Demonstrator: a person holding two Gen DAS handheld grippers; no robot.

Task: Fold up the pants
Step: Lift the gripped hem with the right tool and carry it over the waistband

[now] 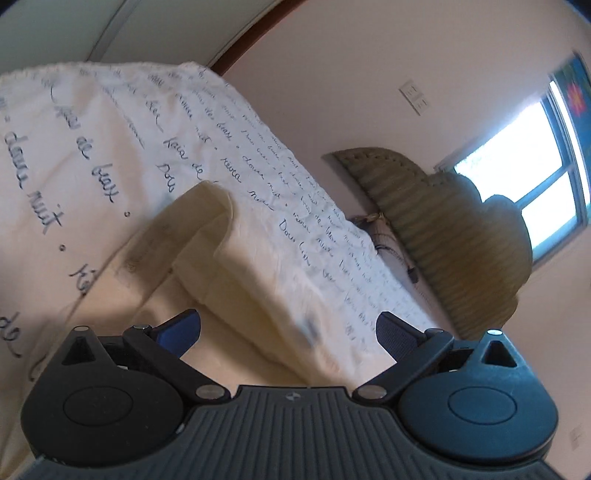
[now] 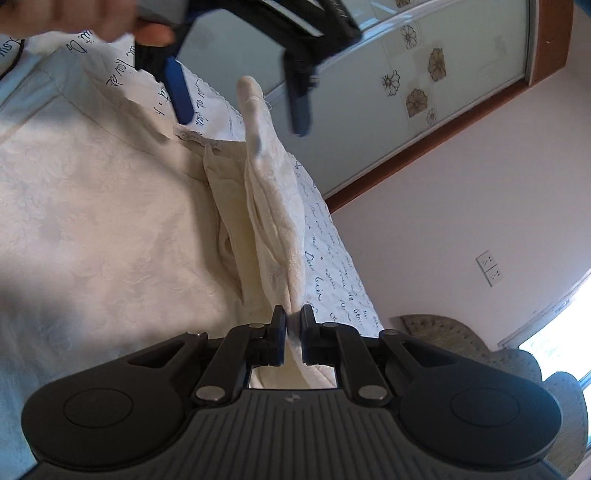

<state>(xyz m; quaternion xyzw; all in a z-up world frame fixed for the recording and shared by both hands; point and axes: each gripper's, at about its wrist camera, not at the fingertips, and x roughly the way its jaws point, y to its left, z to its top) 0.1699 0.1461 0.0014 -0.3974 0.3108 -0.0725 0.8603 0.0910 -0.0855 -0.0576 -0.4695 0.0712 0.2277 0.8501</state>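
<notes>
1. The cream pants (image 2: pixel 110 221) lie spread on a bed cover printed with handwriting (image 1: pixel 74 122). One long edge of them is drawn up into a standing ridge (image 2: pixel 266 166) that runs away from the right wrist camera toward the far side.
2. The right gripper (image 2: pixel 293 325) has its jaws pinched nearly together on the near end of that ridge, with cloth caught between the pads. The hold looks meant to keep the edge raised so it can be carried over the flat part as a fold.
3. The left gripper (image 1: pixel 288 328) stands wide open, holding nothing. In its own view the lifted fold (image 1: pixel 236 240) lies between and beyond its fingers; in the right view it hangs over the far end of the ridge (image 2: pixel 240 99). It seems placed to take that end, so both ends would move together.
4. Hard to make out:
   - Which part of the pants is pinched; waistband and leg hems cannot be told apart.
   - The near and left reaches of the garment, cut off by the frame.
   - The person's hand (image 2: pixel 92 18), blurred at the top edge.
   - The padded shape (image 1: pixel 443 221) by the window, which cannot be identified.
</notes>
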